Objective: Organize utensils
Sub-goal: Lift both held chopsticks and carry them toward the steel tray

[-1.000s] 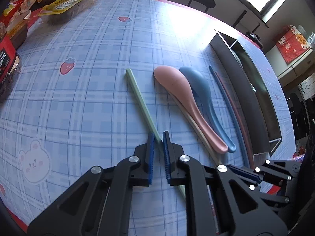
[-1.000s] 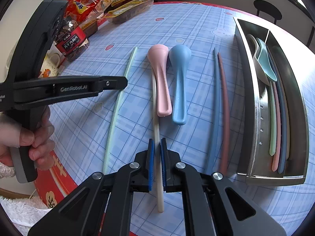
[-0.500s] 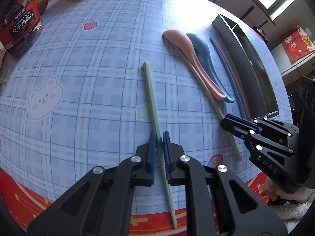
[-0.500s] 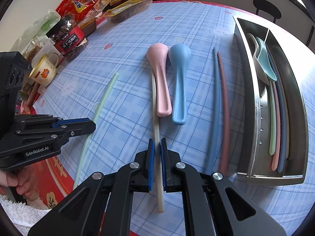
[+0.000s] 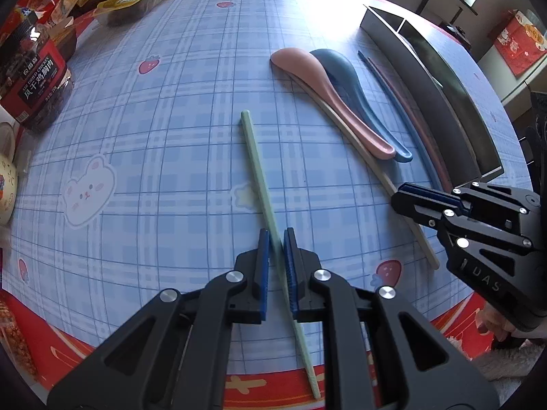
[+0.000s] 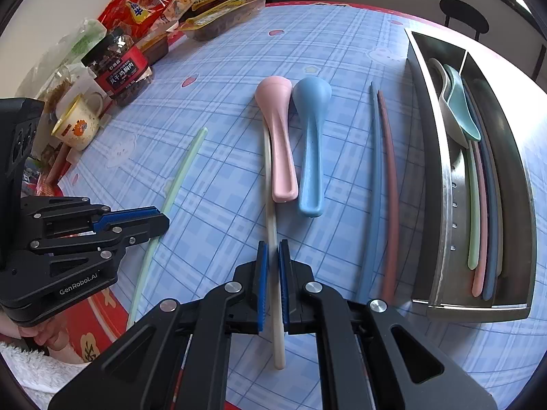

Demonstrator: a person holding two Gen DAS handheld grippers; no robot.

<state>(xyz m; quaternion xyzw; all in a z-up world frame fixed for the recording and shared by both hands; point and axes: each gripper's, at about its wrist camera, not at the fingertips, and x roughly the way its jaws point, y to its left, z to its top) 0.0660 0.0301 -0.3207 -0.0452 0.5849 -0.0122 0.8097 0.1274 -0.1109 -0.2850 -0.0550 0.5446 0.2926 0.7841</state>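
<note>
"GenRobot.AI" on left tool (image 6: 164, 217)

on table: 4 chopsticks – green (image 6: 171, 191), white (image 6: 273, 239), blue (image 6: 374, 184), brown (image 6: 391, 191); 2 spoons – pink (image 6: 278, 140), blue (image 6: 309, 147). in tray (image 6: 434, 184): 2 spoons, several chopsticks, exact count unclear. 1 mug (image 6: 77, 124), 1 jar (image 6: 118, 68). 2 grippers.

The worktop (image 6: 342, 41), under a blue plaid cloth, carries a pale green chopstick (image 6: 177, 184), pink spoon (image 6: 278, 136), blue spoon (image 6: 309, 143), steel tray (image 6: 434, 184), and snack packets (image 6: 218, 17).
</note>
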